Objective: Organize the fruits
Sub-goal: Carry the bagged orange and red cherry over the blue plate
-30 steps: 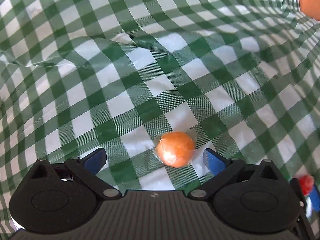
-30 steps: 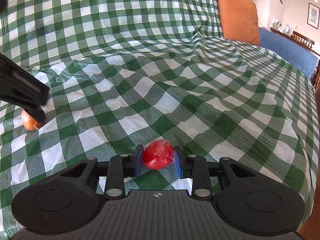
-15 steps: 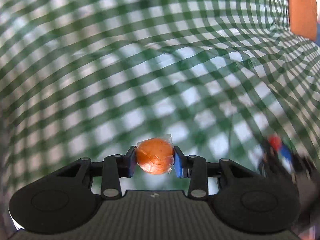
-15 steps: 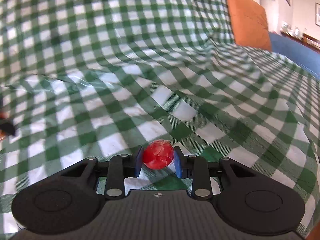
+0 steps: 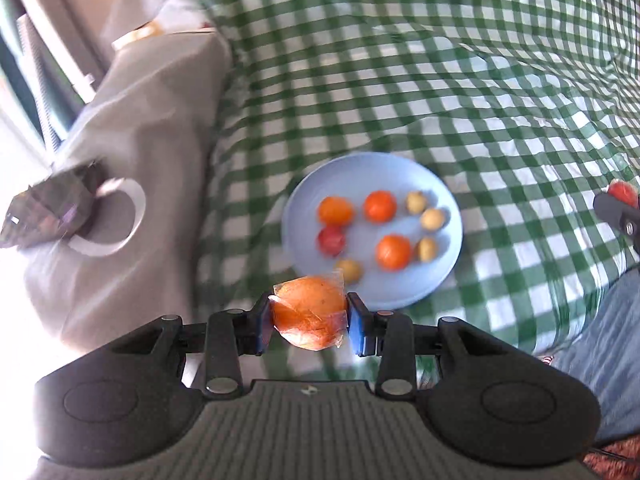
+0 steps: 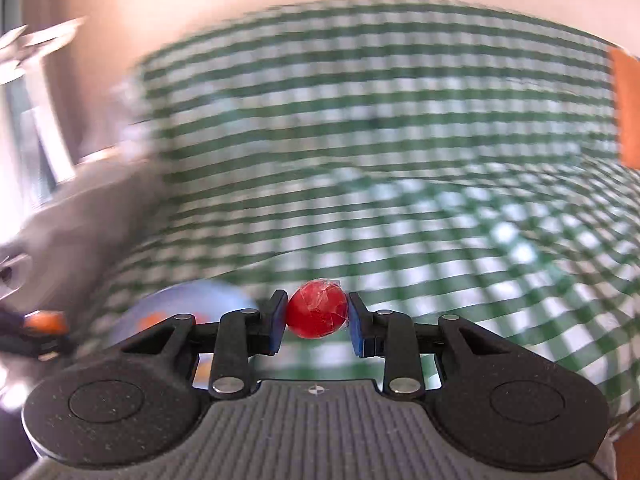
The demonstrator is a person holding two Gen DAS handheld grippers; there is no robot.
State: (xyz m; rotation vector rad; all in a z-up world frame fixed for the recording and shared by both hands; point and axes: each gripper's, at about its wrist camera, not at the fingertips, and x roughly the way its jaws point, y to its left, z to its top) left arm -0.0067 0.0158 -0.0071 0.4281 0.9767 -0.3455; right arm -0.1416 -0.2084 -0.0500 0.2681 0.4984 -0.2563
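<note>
My left gripper [image 5: 309, 322] is shut on a wrapped orange fruit [image 5: 310, 312] and holds it in the air above the near rim of a light blue plate [image 5: 400, 172]. The plate lies on the green checked cloth [image 5: 440, 60] and holds several orange, red and small yellow fruits. My right gripper [image 6: 317, 322] is shut on a wrapped red fruit [image 6: 317, 314]; it shows at the right edge of the left wrist view [image 5: 622, 194]. The plate [image 6: 192, 300] is blurred at lower left in the right wrist view.
A grey cushion [image 5: 140, 140] with a white ring mark lies left of the plate, a dark object [image 5: 44, 208] on it. An orange cushion [image 6: 626, 112] is at the far right. Blue jeans [image 5: 604, 344] are at lower right.
The left gripper closed on the orange fruit, lifted it and swung left to the plate. The right gripper, still shut on the red fruit, swung left too; its view is blurred.
</note>
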